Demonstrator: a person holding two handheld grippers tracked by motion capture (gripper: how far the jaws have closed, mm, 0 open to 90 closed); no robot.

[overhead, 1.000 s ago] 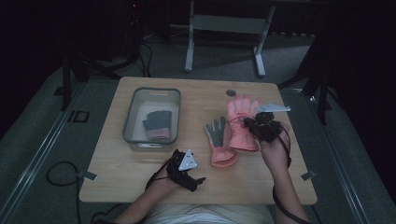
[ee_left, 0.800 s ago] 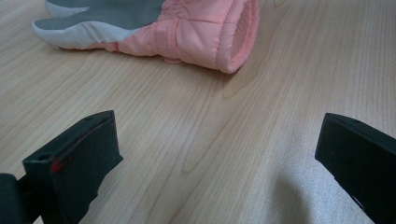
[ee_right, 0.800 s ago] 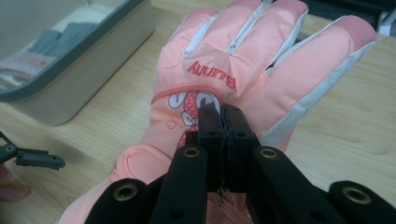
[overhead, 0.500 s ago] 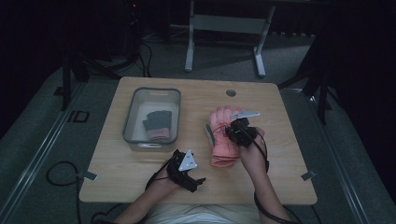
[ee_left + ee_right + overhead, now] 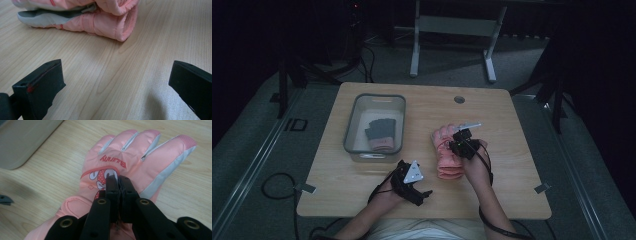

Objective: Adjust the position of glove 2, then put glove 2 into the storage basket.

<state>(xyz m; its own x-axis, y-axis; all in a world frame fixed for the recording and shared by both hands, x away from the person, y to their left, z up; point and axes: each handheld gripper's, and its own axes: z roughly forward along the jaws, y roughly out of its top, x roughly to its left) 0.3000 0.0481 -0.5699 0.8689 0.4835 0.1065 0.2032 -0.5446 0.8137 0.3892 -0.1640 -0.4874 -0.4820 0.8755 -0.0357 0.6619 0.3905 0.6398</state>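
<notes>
Right hand-held gripper (image 5: 117, 180) pinches the pink glove (image 5: 130, 167) flat, steadying it on the worktop (image 5: 512, 150); left hand-held gripper (image 5: 115, 82) waits open nearby.

The high view looks forward and down from above the person's side, taking in the whole table (image 5: 362, 200). The left gripper view skims low across the tabletop; the right gripper view sits close above. All three share the pink glove (image 5: 447, 155) (image 5: 105, 22) (image 5: 125, 165).
</notes>
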